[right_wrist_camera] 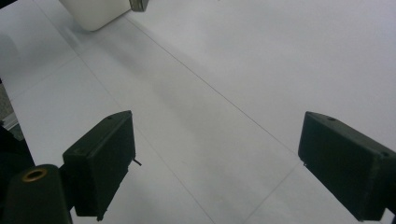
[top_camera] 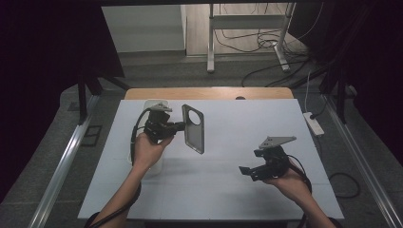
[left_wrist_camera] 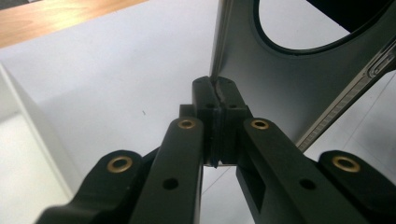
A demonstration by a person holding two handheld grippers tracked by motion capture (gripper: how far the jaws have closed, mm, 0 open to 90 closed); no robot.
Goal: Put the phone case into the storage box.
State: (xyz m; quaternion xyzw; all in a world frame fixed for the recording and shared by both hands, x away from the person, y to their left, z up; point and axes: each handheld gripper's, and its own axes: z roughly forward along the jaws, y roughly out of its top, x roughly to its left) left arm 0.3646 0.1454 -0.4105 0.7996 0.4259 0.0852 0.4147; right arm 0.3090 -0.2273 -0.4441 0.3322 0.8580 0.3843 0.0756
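Observation:
A dark grey phone case (top_camera: 194,130) with a large round camera hole hangs tilted above the white table top (top_camera: 228,147). My left gripper (top_camera: 182,126) is shut on its left edge. In the left gripper view the jaws (left_wrist_camera: 215,93) pinch the case's rim, and the case (left_wrist_camera: 261,70) spreads up and to the right. My right gripper (top_camera: 247,171) hovers low over the table's right half, pointing left. Its jaws (right_wrist_camera: 215,154) stand wide open with nothing but bare table between them.
A white box (top_camera: 153,166) lies along the table's left side under my left hand; its corner (right_wrist_camera: 95,11) appears far off in the right gripper view. A wooden edge (top_camera: 209,93) borders the far side. A power strip (top_camera: 313,123) lies on the floor to the right.

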